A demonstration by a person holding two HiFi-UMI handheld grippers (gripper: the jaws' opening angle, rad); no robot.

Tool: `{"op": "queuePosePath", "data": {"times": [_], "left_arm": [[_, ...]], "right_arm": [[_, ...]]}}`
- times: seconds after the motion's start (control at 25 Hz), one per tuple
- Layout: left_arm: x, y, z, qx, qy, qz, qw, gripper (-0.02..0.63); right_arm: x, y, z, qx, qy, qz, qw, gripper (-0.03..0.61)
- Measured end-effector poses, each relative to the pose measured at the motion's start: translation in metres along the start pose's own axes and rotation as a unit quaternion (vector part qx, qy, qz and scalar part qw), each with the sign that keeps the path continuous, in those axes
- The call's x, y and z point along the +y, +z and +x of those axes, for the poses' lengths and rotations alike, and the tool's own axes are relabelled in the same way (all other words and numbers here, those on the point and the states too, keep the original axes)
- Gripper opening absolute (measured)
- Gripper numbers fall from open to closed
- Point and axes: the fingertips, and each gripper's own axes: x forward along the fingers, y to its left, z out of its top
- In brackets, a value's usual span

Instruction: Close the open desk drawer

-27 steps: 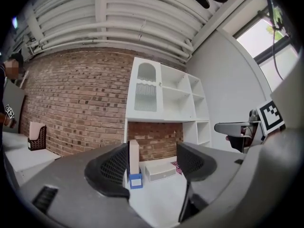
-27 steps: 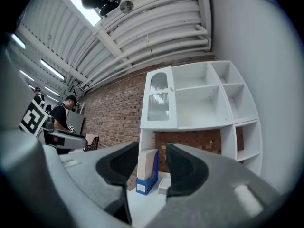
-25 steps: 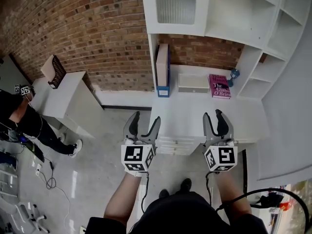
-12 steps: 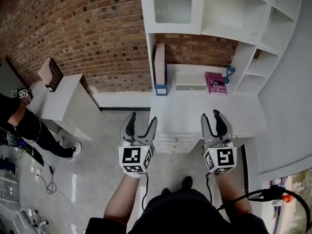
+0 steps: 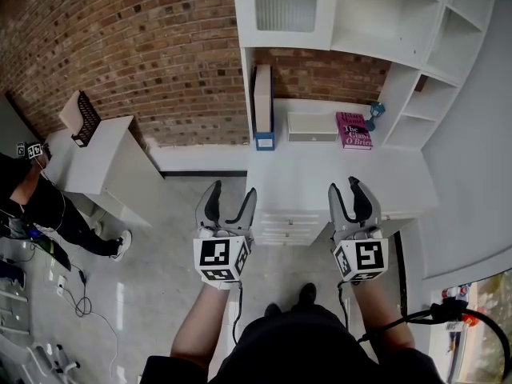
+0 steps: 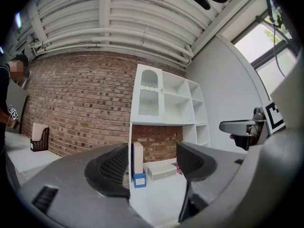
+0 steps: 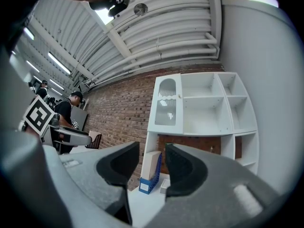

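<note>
Between left gripper [image 5: 233, 191] and right gripper [image 5: 350, 191] | drawer [image 5: 282, 227] | untouched by parted fingers [image 5: 211, 205]

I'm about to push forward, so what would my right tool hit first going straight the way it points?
Likely the blue file holder at the back of the desk; it shows between the right tool's open jaws. Nothing nearer shows, though depth is unclear.

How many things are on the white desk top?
4: a blue file holder at back left, a white box beside it, a pink book, and a small blue object far right.
</note>
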Motion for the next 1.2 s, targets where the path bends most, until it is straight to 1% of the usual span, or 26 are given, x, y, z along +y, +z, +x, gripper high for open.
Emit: {"op": "queuePosePath", "data": {"times": [0.24, 0.72, 0.88, 1.2], "left_arm": [[0.006, -0.001, -0.004, -0.002, 0.003, -0.005, 1.0, 0.313], [0.006, -0.004, 0.0, -0.002, 0.004, -0.009, 0.9999, 0.313], [0.004, -0.008, 0.003, 0.002, 0.003, -0.01, 0.9999, 0.313], [-0.003, -0.015, 0.016, 0.01, 0.002, -0.01, 0.9999, 0.313]], "right_arm": [[0.01, -0.002, 0.001, 0.003, 0.005, -0.003, 1.0, 0.172], [0.007, -0.007, 0.005, 0.011, 0.006, -0.003, 1.0, 0.17], [0.003, -0.014, 0.006, 0.021, 0.004, 0.001, 1.0, 0.116], [-0.008, -0.022, 0.011, 0.028, 0.006, 0.005, 1.0, 0.11]]}}
